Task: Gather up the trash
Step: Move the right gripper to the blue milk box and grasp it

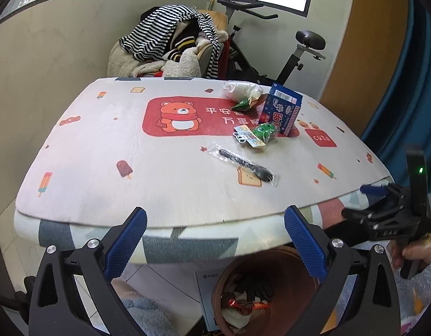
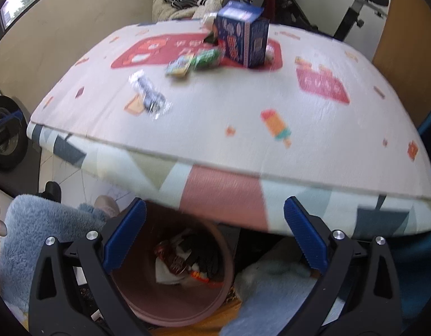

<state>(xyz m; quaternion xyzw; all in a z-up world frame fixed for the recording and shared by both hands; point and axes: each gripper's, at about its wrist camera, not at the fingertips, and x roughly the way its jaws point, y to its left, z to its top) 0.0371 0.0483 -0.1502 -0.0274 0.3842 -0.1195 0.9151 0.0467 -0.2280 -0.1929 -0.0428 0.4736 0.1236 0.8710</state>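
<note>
Patterned table (image 1: 159, 196) above bin (image 2: 170, 302): both grippers, left gripper (image 1: 215, 240) and right gripper (image 2: 215, 238), wide and empty, between pickups; wrapped fork (image 1: 243, 163) likely next.

The surface (image 1: 103, 151) wears matt printed cloth. A glossy clear plastic sleeve (image 1: 243, 163) wraps the fork; the blue carton (image 1: 282, 112) looks like smooth printed cardboard.

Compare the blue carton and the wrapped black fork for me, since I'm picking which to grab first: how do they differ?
The blue carton stands upright and bulky near the table's far side; the wrapped black fork lies flat and slim, nearer the front edge. The carton is printed cardboard crowded by small wrappers; the fork sits alone in a clear sleeve. Both rest on the bear-print table cover, untouched by either gripper.
</note>
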